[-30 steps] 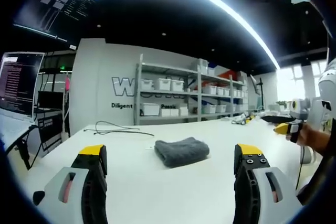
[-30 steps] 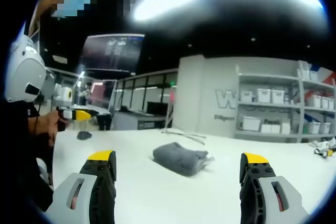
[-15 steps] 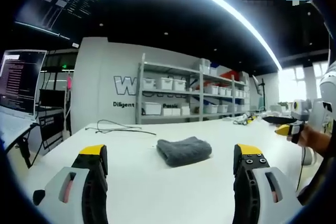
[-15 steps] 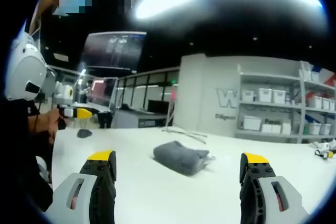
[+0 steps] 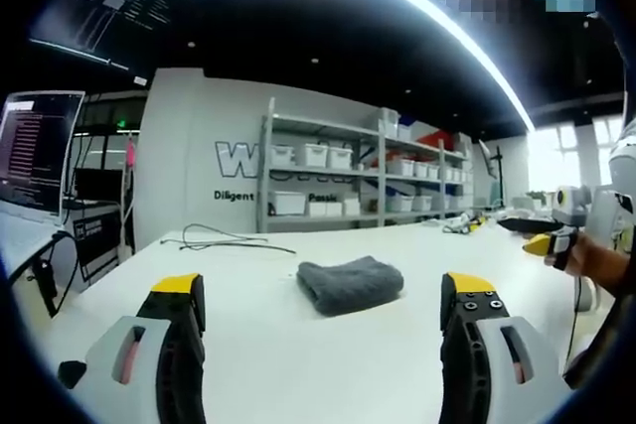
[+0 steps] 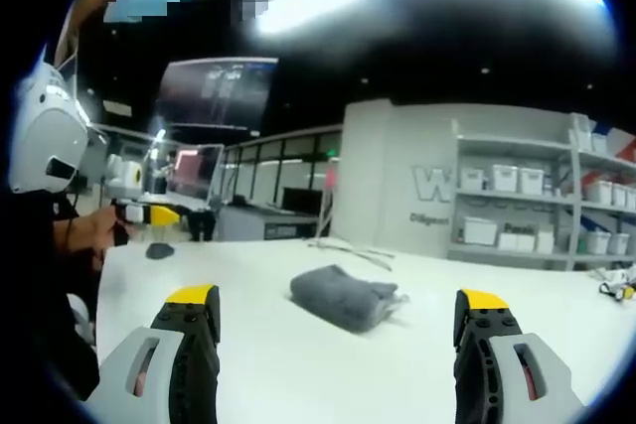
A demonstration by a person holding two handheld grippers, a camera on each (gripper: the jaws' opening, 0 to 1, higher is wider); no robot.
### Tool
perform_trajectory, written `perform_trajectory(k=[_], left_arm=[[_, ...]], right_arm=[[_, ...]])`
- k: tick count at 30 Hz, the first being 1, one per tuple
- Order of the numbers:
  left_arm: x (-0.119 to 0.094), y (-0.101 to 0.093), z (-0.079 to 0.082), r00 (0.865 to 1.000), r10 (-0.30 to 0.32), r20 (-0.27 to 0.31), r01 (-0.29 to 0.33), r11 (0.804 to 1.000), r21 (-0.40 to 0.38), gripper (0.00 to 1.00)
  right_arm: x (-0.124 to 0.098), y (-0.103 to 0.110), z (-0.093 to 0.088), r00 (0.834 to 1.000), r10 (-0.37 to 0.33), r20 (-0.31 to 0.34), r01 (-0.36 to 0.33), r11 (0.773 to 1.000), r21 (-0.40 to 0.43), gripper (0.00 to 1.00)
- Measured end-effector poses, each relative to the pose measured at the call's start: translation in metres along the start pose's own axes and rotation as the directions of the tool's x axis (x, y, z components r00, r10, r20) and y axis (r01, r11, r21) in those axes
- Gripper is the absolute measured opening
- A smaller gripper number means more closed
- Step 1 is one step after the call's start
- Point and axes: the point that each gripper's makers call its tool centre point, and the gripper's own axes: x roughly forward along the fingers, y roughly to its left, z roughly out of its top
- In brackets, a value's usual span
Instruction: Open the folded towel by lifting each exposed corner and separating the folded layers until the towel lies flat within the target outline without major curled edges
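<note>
Pre-grasp, nothing started on the unfold as far as I can judge. Grey towel (image 5: 350, 284) sits folded into a compact, thick bundle on the white table (image 5: 298, 364), well out from both tools. Left gripper (image 5: 320, 300): jaws spread wide, nothing between them, towel framed in the gap but well beyond the tips. Right gripper (image 6: 338, 310): same story, jaws wide apart and empty, towel (image 6: 343, 297) beyond the tips and a bit left of centre in its gap. In the right gripper view the towel's right end looks looser, with a flap or corner sticking out toward the shelving (image 6: 537, 215); the left gripper view shows the smooth rounded fold side instead. Can't make out any target outline on the table near the towel, too washed out. A thin cable (image 5: 224, 239) lies behind the towel, apart from it, shelving side. Small dark object (image 6: 159, 252) sits on the table left of the towel, well clear. Next move, my read: bring one gripper down to the loose flap end, get a jaw under only the top layer, pinch, lift and peel away from the bundle; other gripper likely needs to pin the lower layers so the whole bundle doesn't drag. Risk is grabbing several layers at once, since the stack looks thick.
</note>
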Motion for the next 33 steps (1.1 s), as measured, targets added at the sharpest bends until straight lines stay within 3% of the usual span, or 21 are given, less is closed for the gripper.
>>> perform_trajectory(k=[11,15,23,33], left_arm=[[0.022,-0.002,-0.009,0.999,-0.016,-0.038,0.017,1.0,0.015,0.95],[0.031,0.004,-0.018,0.998,0.011,-0.067,-0.009,0.999,0.033,0.93],[0.042,0.003,-0.023,0.998,-0.01,-0.07,0.008,1.0,-0.028,0.93],[0.051,0.002,-0.027,0.997,-0.013,-0.074,0.01,0.999,-0.033,0.92]], right_arm=[[0.017,-0.001,-0.005,1.0,0.017,-0.025,-0.018,1.0,-0.015,0.99],[0.025,-0.005,-0.013,0.998,0.006,-0.062,-0.008,0.999,-0.033,0.99],[0.036,-0.008,-0.019,0.996,0.015,-0.09,-0.018,0.999,-0.034,0.99],[0.047,-0.007,-0.025,0.993,0.041,-0.107,-0.044,0.999,-0.018,0.99]])
